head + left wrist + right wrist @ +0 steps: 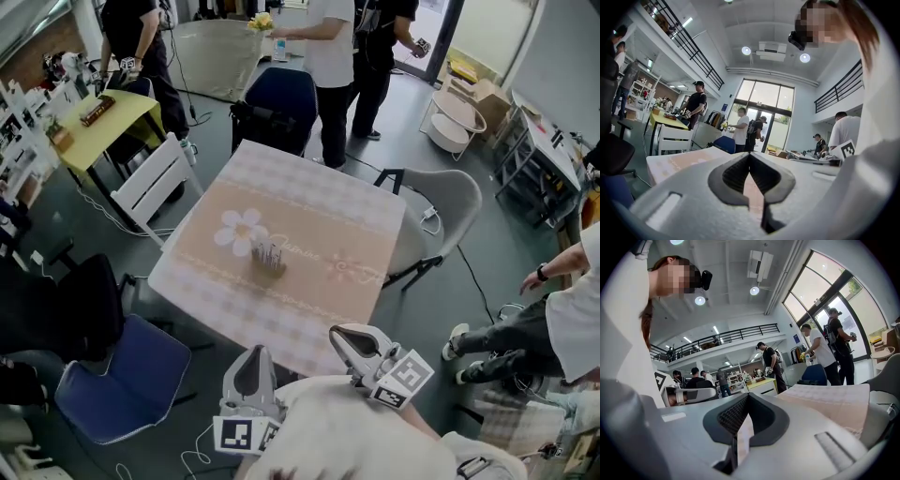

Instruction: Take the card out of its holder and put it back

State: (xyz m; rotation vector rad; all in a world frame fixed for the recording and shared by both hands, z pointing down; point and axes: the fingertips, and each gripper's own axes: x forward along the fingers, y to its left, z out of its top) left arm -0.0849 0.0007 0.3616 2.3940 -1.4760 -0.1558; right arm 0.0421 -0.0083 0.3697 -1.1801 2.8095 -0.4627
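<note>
On a square table with a beige flowered cloth (319, 211) stands a small grey card holder (267, 257), near the middle. Whether a card sits in it is too small to tell. My left gripper (251, 352) hovers at the table's near edge, jaws shut with nothing between them; the left gripper view shows the left gripper's (749, 155) tips meeting. My right gripper (337, 333) is beside it at the same edge, also shut and holding nothing. In its own view the right gripper's (746, 396) black pads close together. Both grippers are well short of the holder.
A white chair (155, 183) stands at the table's left, a grey chair (441, 202) at its right and a dark blue chair (281, 98) at the far side. A blue seat (122, 384) is near left. People stand at the back and one sits at right (562, 309).
</note>
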